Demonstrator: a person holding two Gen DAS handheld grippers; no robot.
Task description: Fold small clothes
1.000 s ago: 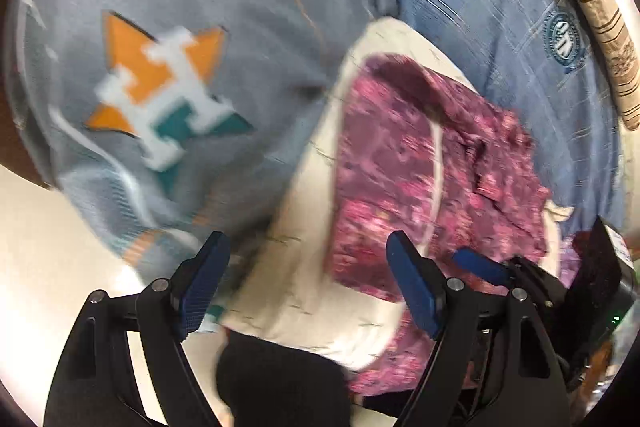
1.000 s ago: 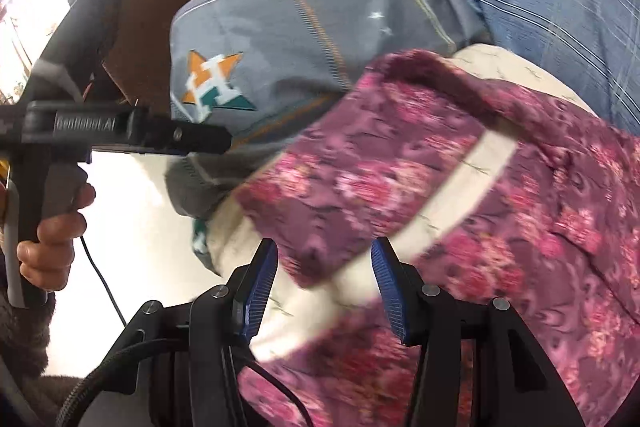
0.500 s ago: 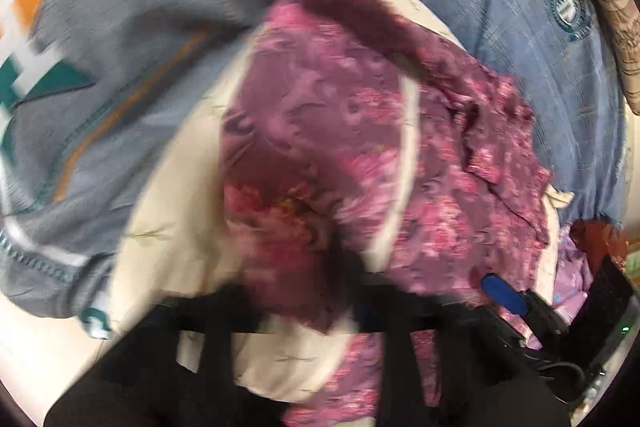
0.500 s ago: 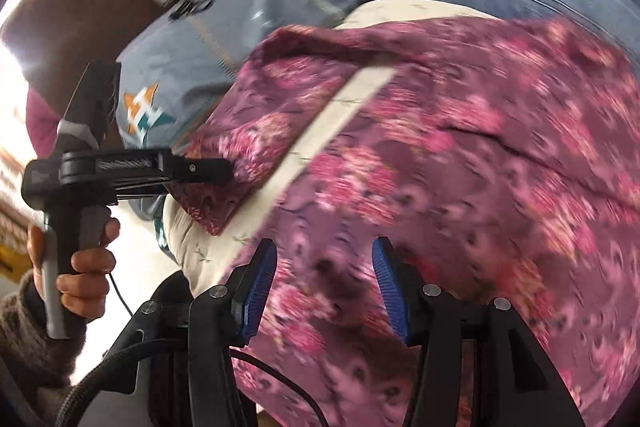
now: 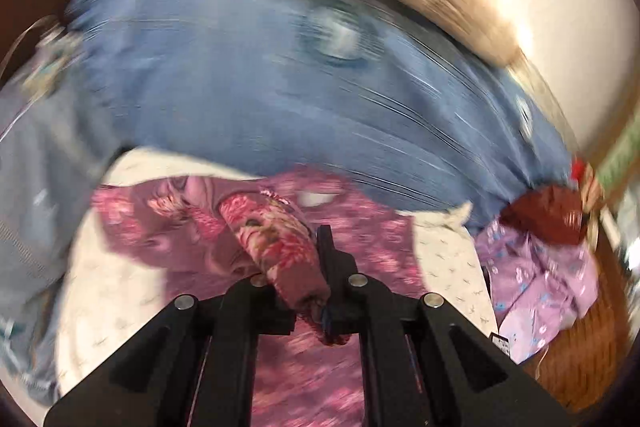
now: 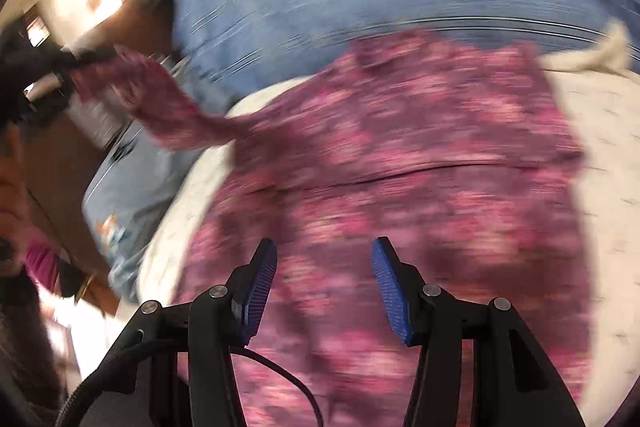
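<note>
A purple-pink floral garment [image 5: 360, 239] lies on a cream cloth [image 5: 120, 291]. My left gripper [image 5: 296, 267] is shut on a sleeve-like part of the floral garment [image 5: 276, 243], which bunches between the fingers. In the right wrist view the garment [image 6: 420, 167] spreads wide, and that held part [image 6: 168, 107] stretches up to the left gripper [image 6: 60, 67] at the far left. My right gripper [image 6: 324, 279] is open and empty, just above the garment's near part. Both views are motion-blurred.
A blue checked cloth [image 5: 280, 75] lies behind the garment. A grey-blue shirt [image 5: 36, 167] lies to the left. A lilac patterned garment [image 5: 536, 279] and a dark red item [image 5: 548, 215] sit at the right on a wooden surface [image 5: 580, 359].
My left gripper has closed on a part of the floral garment and pulled it up and away to the left. My right gripper has moved over the garment and stays open.
</note>
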